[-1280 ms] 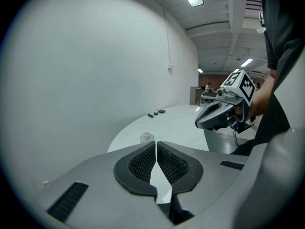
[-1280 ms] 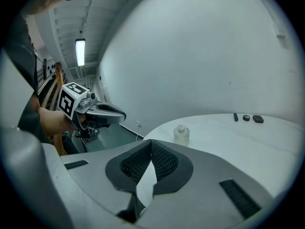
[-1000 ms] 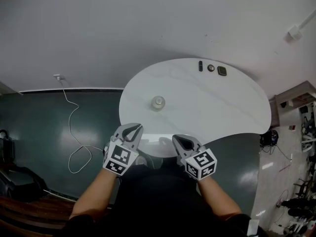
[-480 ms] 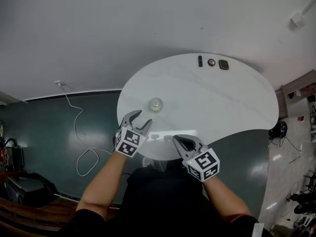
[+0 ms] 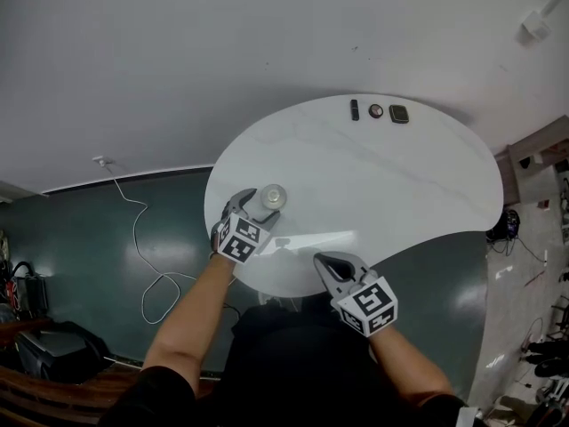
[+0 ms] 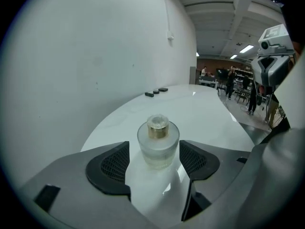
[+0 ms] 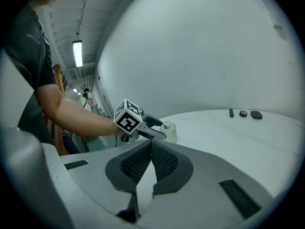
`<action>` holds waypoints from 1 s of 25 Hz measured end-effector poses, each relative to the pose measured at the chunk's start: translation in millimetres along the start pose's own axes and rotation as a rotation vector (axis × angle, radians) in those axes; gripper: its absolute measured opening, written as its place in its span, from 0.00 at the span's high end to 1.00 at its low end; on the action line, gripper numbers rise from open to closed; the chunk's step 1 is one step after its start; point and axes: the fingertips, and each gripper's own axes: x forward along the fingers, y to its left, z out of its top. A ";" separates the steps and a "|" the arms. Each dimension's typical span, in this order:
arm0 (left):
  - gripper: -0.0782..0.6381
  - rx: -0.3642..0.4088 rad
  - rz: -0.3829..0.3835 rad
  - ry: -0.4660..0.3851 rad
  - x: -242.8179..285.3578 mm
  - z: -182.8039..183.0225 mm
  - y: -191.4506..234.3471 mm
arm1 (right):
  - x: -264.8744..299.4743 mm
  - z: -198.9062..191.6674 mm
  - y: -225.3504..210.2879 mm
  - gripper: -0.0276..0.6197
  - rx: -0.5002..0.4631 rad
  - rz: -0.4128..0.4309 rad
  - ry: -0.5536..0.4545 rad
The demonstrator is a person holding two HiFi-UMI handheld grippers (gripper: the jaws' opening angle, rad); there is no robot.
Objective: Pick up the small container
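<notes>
- Your left gripper (image 5: 254, 207) is wide open, and its jaws have just been opening. The jar (image 5: 273, 196) stands on the table (image 5: 400, 185) between the pads (image 6: 114, 163), but they do not touch it.
- Your right gripper (image 5: 329, 261) is closed, with nothing in it, at the near table edge.
- A second ago your left gripper was closed and back by that edge. Now it is out at the jar.
- Only the left gripper view shows the gap on each side of the jar.
</notes>
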 end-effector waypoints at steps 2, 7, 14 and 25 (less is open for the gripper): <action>0.43 0.002 -0.019 0.004 8.0 2.0 -0.4 | 0.7 -1.0 -4.1 0.96 0.015 -0.004 0.000; 0.42 0.024 -0.053 0.009 21.5 3.9 -4.7 | 4.3 -0.5 -14.2 0.96 0.037 -0.018 0.001; 0.42 0.036 -0.083 0.001 38.0 7.0 -6.7 | 8.2 -0.3 -28.3 0.96 0.057 -0.040 0.009; 0.42 0.027 -0.103 -0.008 52.5 8.0 -8.3 | 5.3 -4.7 -35.9 0.96 0.068 -0.058 0.026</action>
